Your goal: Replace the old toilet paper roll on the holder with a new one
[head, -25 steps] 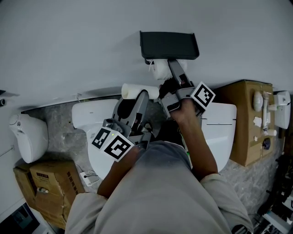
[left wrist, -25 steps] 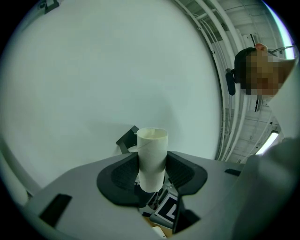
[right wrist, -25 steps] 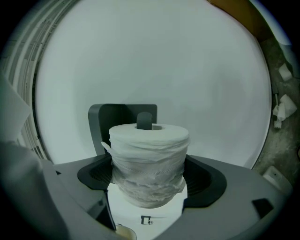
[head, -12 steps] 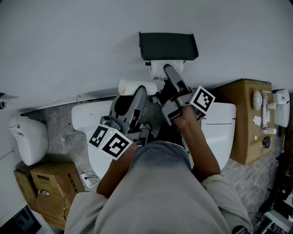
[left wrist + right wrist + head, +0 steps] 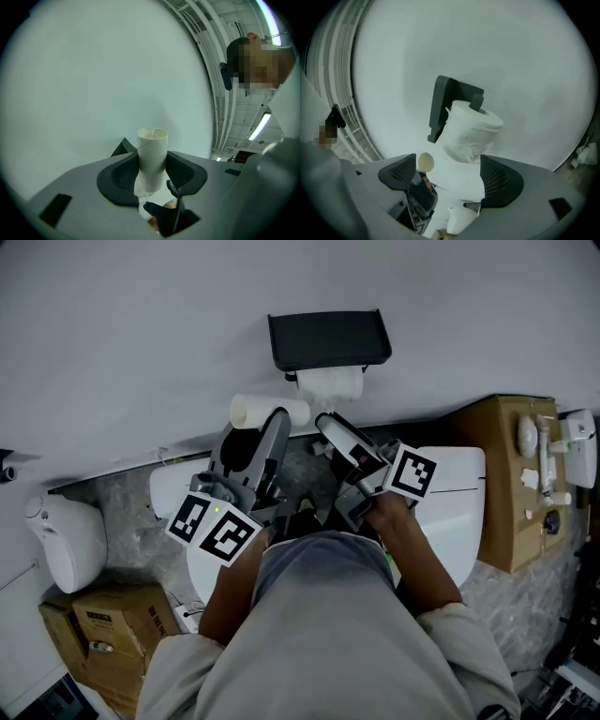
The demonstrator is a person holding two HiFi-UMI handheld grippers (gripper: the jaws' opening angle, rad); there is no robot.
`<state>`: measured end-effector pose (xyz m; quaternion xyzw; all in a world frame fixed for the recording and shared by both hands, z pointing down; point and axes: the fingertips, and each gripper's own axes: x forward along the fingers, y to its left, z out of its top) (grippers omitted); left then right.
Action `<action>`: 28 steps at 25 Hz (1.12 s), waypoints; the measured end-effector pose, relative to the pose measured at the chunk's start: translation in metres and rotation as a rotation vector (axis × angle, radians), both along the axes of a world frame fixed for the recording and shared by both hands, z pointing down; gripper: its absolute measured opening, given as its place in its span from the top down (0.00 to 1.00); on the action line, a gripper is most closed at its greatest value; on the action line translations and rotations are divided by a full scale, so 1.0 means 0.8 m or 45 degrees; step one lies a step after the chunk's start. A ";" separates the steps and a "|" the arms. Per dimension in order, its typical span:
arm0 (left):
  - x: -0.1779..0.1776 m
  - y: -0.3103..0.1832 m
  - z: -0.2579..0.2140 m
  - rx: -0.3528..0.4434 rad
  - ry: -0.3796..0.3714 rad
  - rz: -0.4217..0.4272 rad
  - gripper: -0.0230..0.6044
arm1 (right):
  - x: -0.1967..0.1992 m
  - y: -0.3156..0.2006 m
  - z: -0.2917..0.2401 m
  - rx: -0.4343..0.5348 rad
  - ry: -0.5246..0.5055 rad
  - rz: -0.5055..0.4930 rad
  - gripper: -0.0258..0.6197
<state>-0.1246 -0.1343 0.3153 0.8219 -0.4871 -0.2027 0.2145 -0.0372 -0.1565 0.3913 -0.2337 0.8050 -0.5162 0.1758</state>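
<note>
A: Left gripper point(image 5: 152, 165)?
B: Clamped on the bare tube point(image 5: 152, 147), one end poking past the pads.
A: Right gripper point(image 5: 450, 179)?
B: Jaws stood wide apart and gripped nothing.
A: Roll point(image 5: 471, 133)?
B: It sat full on the black holder point(image 5: 440, 108) on the wall point(image 5: 141, 334), just ahead of the right jaws. Tube was held to its left.

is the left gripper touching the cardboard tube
Touching. The left gripper view shows the left gripper with both jaws pressed against opposite sides of the tube, which stands upright between them.
</note>
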 end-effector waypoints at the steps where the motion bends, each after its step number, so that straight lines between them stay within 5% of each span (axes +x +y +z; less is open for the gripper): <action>1: -0.001 -0.001 -0.004 0.007 -0.018 0.009 0.69 | -0.002 0.007 -0.002 0.022 0.021 -0.025 0.27; 4: -0.003 -0.008 -0.016 0.027 -0.075 0.023 0.69 | -0.008 0.026 -0.009 0.085 0.058 -0.104 0.33; 8: 0.003 -0.022 -0.031 0.059 -0.152 0.048 0.69 | -0.008 0.033 -0.023 0.191 0.104 -0.132 0.64; 13: 0.016 -0.036 -0.051 0.102 -0.262 0.073 0.69 | -0.019 0.052 -0.050 0.399 0.219 -0.196 0.88; 20: 0.028 -0.069 -0.081 0.148 -0.444 0.101 0.69 | -0.034 0.072 -0.070 0.586 0.320 -0.289 0.92; 28: 0.060 -0.112 -0.078 0.140 -0.653 0.261 0.69 | -0.037 0.075 -0.074 0.664 0.371 -0.348 0.93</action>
